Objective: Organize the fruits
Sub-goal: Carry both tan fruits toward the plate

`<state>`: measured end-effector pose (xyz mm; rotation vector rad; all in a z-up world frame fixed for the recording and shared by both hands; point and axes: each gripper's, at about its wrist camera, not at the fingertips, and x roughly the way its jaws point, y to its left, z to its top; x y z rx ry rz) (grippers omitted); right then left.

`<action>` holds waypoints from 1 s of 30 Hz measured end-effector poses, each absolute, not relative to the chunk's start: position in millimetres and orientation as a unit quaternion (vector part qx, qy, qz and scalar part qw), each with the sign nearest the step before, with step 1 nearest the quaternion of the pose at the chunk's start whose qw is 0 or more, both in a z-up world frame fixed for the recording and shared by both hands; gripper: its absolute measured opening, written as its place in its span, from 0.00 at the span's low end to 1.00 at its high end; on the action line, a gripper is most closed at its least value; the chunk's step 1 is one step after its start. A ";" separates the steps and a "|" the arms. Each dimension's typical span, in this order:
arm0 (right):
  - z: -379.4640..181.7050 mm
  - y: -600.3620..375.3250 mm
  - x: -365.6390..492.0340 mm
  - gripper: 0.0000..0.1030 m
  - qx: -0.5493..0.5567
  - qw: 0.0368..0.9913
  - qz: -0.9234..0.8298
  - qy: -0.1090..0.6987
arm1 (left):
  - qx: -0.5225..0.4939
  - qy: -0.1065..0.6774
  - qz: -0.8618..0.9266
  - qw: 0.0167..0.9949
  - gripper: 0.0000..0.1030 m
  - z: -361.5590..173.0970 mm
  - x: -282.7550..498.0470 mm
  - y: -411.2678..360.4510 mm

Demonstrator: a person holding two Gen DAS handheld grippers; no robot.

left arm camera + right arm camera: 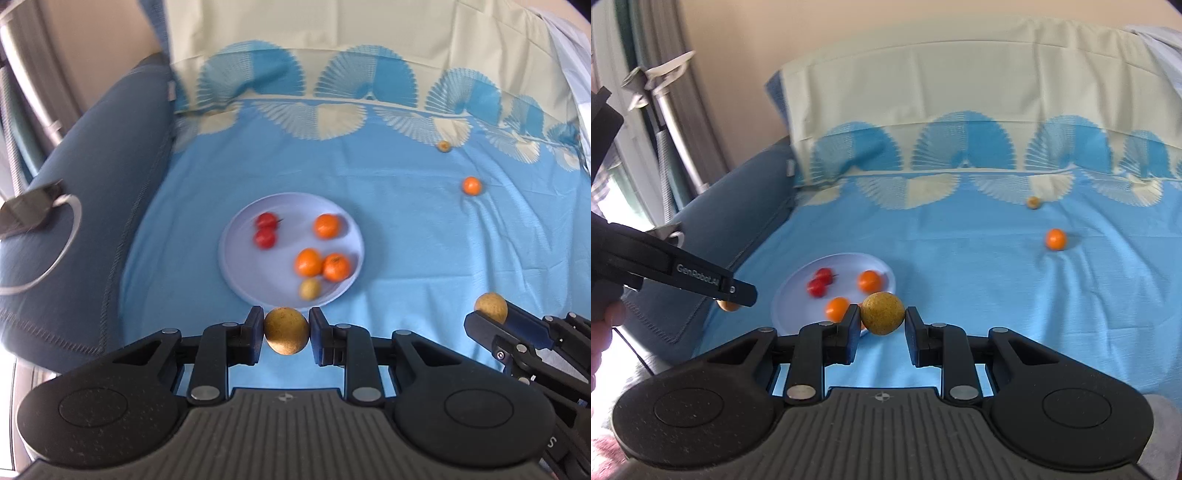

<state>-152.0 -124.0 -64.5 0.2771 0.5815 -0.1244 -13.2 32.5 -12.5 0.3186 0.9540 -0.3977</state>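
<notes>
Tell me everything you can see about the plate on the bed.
The plate is round, pale lavender, smooth and shallow with a low raised rim; it looks like plastic, though that is uncertain. It lies flat on the blue patterned bedsheet, near a dark blue cushion. On it sit two small red fruits touching each other, three orange fruits, two of them touching, and one small yellow-brown fruit near the front rim. No gripper touches it.

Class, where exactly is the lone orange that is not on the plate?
The lone orange lies on the blue bedsheet, far right of the plate in both wrist views, just nearer than a small brown fruit.
</notes>
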 end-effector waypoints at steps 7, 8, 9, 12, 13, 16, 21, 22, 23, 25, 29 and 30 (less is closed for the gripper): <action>-49.6 -78.4 -150.4 0.26 0.085 0.953 -0.019 0.290 | 0.123 0.451 -0.174 0.867 0.28 -6.6 -25.6 82.8; -48.1 -74.0 -149.9 0.26 0.078 0.954 -0.017 0.290 | 0.118 0.452 -0.174 0.867 0.28 -6.3 -25.3 87.0; -47.3 -70.8 -149.7 0.26 0.072 0.954 -0.016 0.290 | 0.115 0.451 -0.173 0.868 0.28 -5.5 -25.4 90.9; -44.8 -64.0 -150.4 0.26 0.061 0.954 -0.016 0.292 | 0.106 0.451 -0.170 0.870 0.28 -5.5 -22.9 96.9; -44.2 -63.0 -150.5 0.26 0.058 0.954 -0.017 0.292 | 0.102 0.452 -0.170 0.870 0.28 -5.3 -22.4 98.4; -43.4 -61.3 -150.7 0.26 0.052 0.954 -0.020 0.296 | 0.096 0.451 -0.173 0.870 0.28 -3.9 -21.7 99.3; -44.3 -57.4 -149.4 0.26 0.047 0.952 -0.025 0.300 | 0.092 0.452 -0.179 0.869 0.28 -5.0 -19.4 98.6; -44.5 -57.4 -149.3 0.26 0.047 0.952 -0.025 0.301 | 0.092 0.452 -0.179 0.869 0.28 -5.1 -19.1 98.6; -44.9 -55.8 -148.3 0.26 0.047 0.952 -0.026 0.303 | 0.091 0.452 -0.180 0.869 0.28 -6.0 -18.1 98.1; -46.2 -56.0 -147.7 0.26 0.047 0.951 -0.027 0.305 | 0.090 0.454 -0.179 0.868 0.28 -6.9 -16.3 97.7; -47.7 -56.6 -143.6 0.26 0.050 0.949 -0.028 0.310 | 0.087 0.457 -0.175 0.868 0.28 -8.7 -12.1 98.7; -48.5 -56.6 -142.5 0.26 0.050 0.949 -0.027 0.311 | 0.087 0.458 -0.174 0.867 0.28 -9.1 -10.4 98.6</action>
